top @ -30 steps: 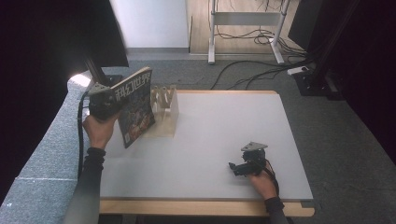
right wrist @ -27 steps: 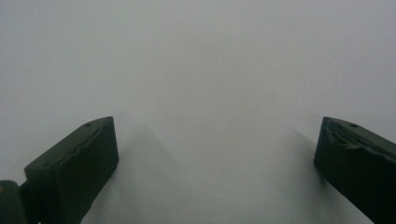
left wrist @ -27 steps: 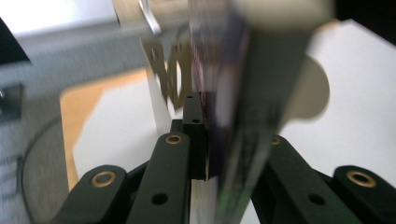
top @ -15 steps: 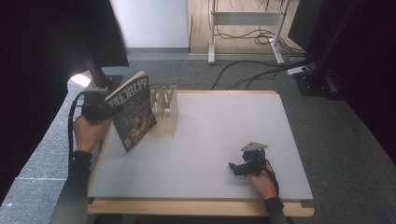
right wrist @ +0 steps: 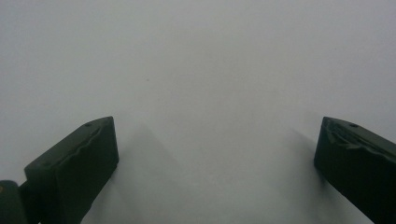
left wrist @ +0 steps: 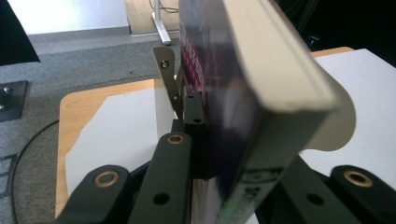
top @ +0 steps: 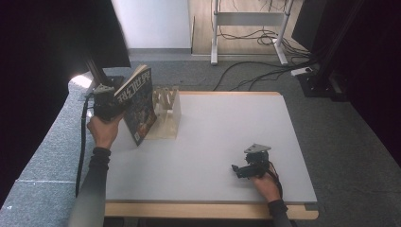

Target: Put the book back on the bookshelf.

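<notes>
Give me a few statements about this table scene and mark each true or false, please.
1. The left gripper is clamped on a book. True.
2. The book lies flat on the table. False: it is held up on edge, above the table's left side.
3. The right gripper holds a cup. False: its jaws stand open with nothing between them, over the white surface.
4. A wooden rack stands beside the book. True.
5. The two grippers touch each other. False: they are far apart, at opposite sides of the table.

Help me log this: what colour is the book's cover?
Dark, with pale lettering, seen best in the high view: book.
</notes>
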A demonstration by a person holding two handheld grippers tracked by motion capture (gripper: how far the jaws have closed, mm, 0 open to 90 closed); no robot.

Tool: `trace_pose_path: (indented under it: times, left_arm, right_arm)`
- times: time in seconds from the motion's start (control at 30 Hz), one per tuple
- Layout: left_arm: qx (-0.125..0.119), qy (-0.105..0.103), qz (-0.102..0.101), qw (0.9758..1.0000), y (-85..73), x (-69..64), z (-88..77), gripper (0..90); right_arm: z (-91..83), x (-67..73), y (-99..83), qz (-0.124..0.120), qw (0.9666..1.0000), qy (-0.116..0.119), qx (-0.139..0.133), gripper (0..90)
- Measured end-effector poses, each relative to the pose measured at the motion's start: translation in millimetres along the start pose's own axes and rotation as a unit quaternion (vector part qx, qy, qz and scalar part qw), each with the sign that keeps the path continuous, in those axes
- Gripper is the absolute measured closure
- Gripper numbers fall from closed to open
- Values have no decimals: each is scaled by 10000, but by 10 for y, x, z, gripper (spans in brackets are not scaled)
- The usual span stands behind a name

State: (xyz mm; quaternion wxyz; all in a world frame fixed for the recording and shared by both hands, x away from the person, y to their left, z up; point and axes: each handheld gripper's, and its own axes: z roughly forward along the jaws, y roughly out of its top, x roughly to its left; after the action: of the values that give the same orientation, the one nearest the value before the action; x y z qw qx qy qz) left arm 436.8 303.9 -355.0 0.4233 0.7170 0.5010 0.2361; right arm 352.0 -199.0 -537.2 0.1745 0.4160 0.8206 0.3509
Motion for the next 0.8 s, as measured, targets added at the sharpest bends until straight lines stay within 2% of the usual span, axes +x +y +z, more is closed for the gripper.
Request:
trace_pose_path:
  times: [0.13, 0.17, 0.2, 0.3, 0.37, 0.47, 0.57, 0.7, 0.8]
  left_arm:
    - [37, -22, -29, 10000, -58, 74, -6, 805]
    - [42, -83, -60, 9999, -66, 88, -9, 794]
    - [27, -139, -96, 9999, -71, 101, -10, 764]
    - [-131, -219, -192, 9995, -73, 131, -27, 605]
    - [-151, -233, -255, 9993, -69, 150, -39, 508]
    - [-265, -345, -278, 9987, -80, 162, -75, 387]
    - [-289, -354, -207, 9987, -102, 150, -116, 298]
    - [-266, -583, -219, 9977, -132, 149, -196, 191]
    - [-200, -622, -203, 9977, -147, 144, -247, 138]
  right_arm:
    - [1, 0, 0, -4, 10000, -3, 0, 0]
    - [0, 0, 0, -2, 10000, -1, 1, 0]
    - [1, 1, 0, -2, 10000, -2, 1, 0]
    - [1, 1, 0, -6, 10000, -4, 1, 0]
    - [0, 1, 1, -2, 10000, -6, 1, 0]
    - [1, 1, 1, 1, 10000, -4, 1, 0]
    - [0, 1, 1, 1, 10000, -5, 2, 0]
    - [0, 1, 2, 2, 10000, -5, 2, 0]
    - [1, 2, 2, 7, 10000, -9, 0, 0]
